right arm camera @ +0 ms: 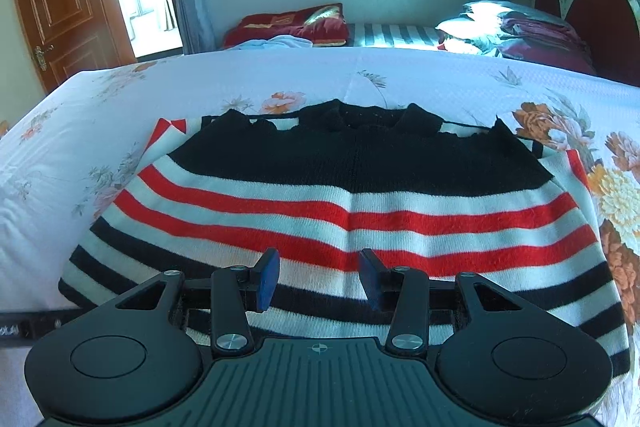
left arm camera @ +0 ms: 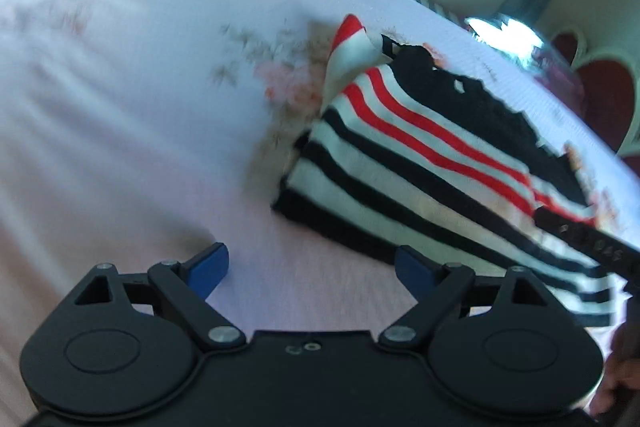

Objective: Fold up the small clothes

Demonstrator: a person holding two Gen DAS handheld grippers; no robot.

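Observation:
A small knitted sweater with black, white and red stripes and a black top part lies flat on the floral bed sheet. My right gripper hovers over its lower stripes, jaws partly apart, with no cloth pinched between the blue pads. In the blurred left wrist view the sweater lies to the right. My left gripper stands wide open over bare sheet beside the sweater's left edge, holding nothing. A red and white sleeve end sticks up at the sweater's far corner.
A red cushion and a heap of bedding lie beyond the bed's far edge, under the window. A red headboard stands at the right and a wooden door at the left. A black bar crosses the sweater's right side.

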